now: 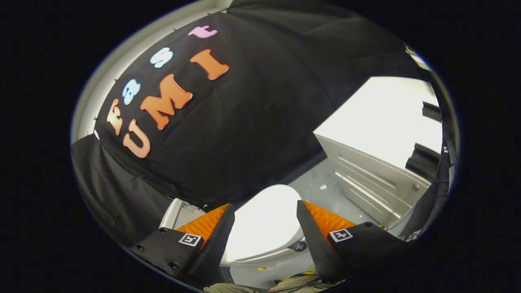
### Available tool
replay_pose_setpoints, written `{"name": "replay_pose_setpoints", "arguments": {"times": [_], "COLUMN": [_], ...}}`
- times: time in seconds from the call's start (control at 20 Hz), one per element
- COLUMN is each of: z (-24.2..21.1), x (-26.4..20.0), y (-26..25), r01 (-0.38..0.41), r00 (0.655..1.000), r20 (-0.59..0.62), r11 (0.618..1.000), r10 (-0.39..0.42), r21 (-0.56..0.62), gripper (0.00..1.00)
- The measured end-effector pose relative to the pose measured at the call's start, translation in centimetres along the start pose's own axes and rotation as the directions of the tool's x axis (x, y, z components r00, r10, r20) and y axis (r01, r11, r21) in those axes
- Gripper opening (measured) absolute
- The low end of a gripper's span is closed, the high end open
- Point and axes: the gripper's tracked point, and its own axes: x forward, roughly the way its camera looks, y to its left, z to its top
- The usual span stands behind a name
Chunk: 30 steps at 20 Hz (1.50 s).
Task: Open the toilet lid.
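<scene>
The claw hangs wide and empty above the toilet lid — closed, it seems, low in the frame between the fingers — probably spread to straddle its front edge. A white cabinet stands at right.

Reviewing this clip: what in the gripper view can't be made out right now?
- Toilet lid: closed; its side edges are hidden behind the open gripper fingers, so no gripping edge shows.
- Toilet tank: mostly covered by the left finger.
- Small dark part at the seat's side: too small to identify.
- White cabinet: far end cut off by dark fixtures.
- Speck on the floor: too small to identify.
</scene>
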Motion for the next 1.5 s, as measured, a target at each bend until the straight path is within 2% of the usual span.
{"name": "replay_pose_setpoints", "arguments": {"times": [0.2, 0.4, 0.65, 1.0, 1.2, 1.35, 1.5], "z": [-6.0, -9.9, -16.1, -21.1, -22.4, -23.4, -23.5], "x": [1.6, 3.8, 7.1, 9.8, 11.1, 12.0, 12.9], "y": [-3.0, -4.8, -6.9, -10.8, -12.0, -12.1, -12.0], "r01": [0.003, 0.015, 0.062, 0.109, 0.130, 0.130, 0.130], "r00": [0.989, 0.975, 0.939, 0.889, 0.880, 0.868, 0.866], "r20": [-0.150, -0.223, -0.344, -0.458, -0.472, -0.492, -0.491], "r11": [0.999, 0.994, 0.979, 0.961, 0.932, 0.927, 0.906], "r10": [0.003, 0.009, 0.008, 0.020, 0.049, 0.065, 0.094], "r21": [0.038, 0.108, 0.193, 0.254, 0.338, 0.352, 0.403], "gripper": [0.98, 0.98, 0.99, 0.97, 0.88, 0.81, 0.74]}}
